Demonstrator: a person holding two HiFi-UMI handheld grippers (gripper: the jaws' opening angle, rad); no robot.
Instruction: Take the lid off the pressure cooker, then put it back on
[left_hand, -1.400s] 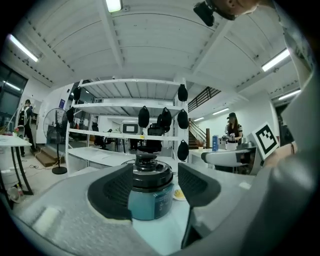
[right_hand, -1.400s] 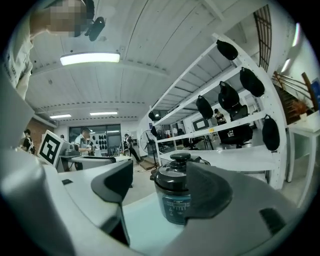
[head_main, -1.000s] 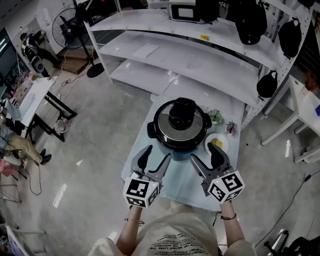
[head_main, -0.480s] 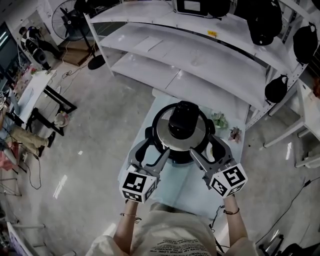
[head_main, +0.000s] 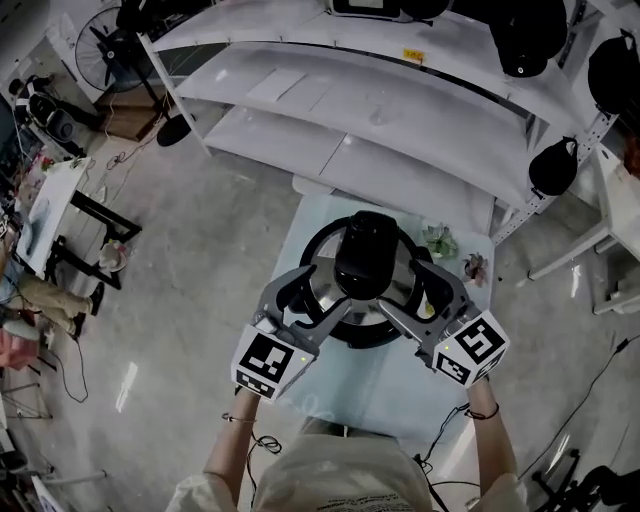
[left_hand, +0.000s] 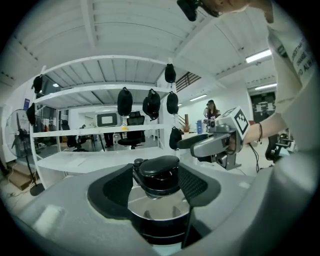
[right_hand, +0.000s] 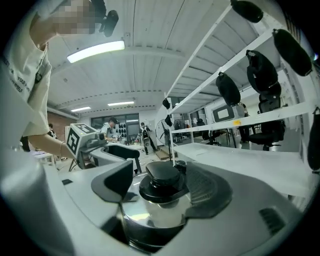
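Note:
The pressure cooker (head_main: 330, 325) stands on a small pale blue table (head_main: 350, 385). Its steel lid (head_main: 322, 290) is on, with a black knob (head_main: 365, 262) on top. My left gripper (head_main: 308, 300) hangs over the lid's near left edge, jaws open. My right gripper (head_main: 412, 296) is over the near right edge, also open. In the left gripper view the knob (left_hand: 159, 175) shows in the gap of the left gripper (left_hand: 155, 189), untouched by the pads. The right gripper view frames the knob (right_hand: 162, 182) the same way inside the right gripper (right_hand: 161, 189).
Two small potted plants (head_main: 437, 240) (head_main: 473, 267) sit at the table's far right corner. White shelves (head_main: 380, 130) stand just behind the table, with black bags (head_main: 553, 165) hanging on the rack at the right. Bare floor lies to the left.
Both grippers have moved forward from the table's near part to over the cooker's lid, one each side of the knob. Their jaws stay open.

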